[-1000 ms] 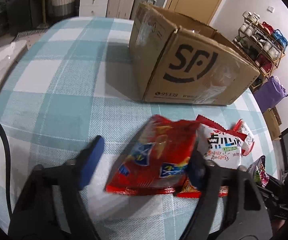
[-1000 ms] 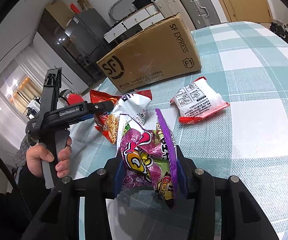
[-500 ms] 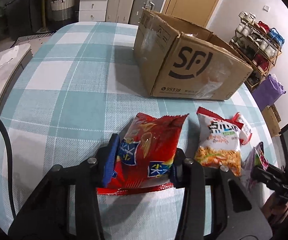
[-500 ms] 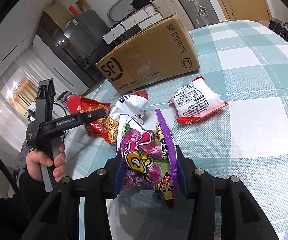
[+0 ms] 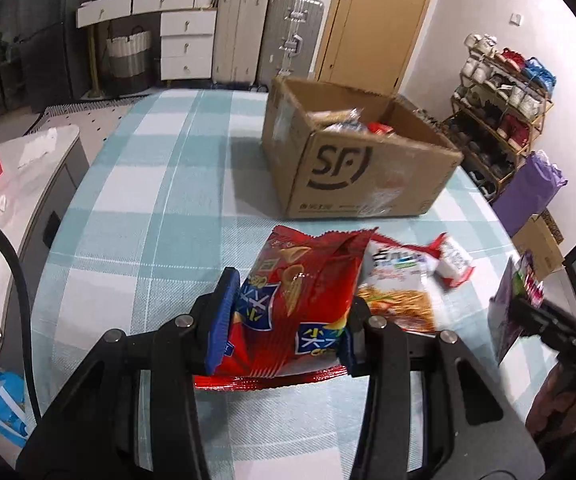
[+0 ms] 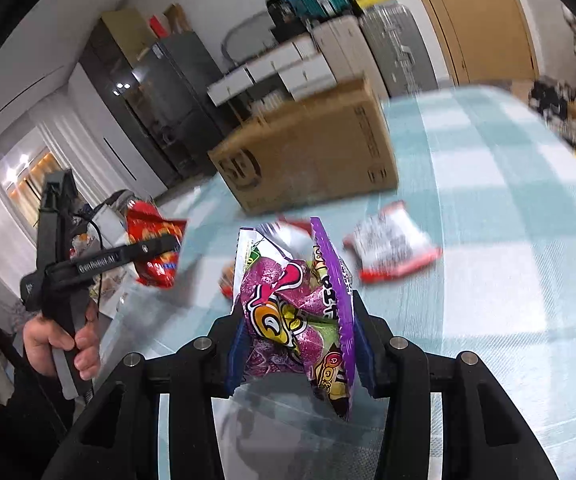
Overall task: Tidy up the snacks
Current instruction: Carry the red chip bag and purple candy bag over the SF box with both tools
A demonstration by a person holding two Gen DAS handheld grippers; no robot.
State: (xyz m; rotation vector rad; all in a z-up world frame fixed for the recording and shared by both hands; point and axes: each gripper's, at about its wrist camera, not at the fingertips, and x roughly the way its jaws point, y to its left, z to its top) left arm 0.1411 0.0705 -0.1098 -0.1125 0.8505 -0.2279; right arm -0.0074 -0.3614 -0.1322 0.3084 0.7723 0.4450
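The open top of the cardboard box (image 5: 362,160) is unobstructed from above, though snack packets are seen inside. Bare checked tablecloth (image 5: 159,200) is left on its left side. The near approach is blocked by a noodle packet (image 5: 398,288) and a small white packet (image 5: 454,258).

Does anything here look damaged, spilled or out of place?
Nothing is spilled or torn. The purple snack bag is crumpled between the right tongs, and the red chip bag is squeezed in the left tongs. Two packets lie loose before the SF cardboard box.
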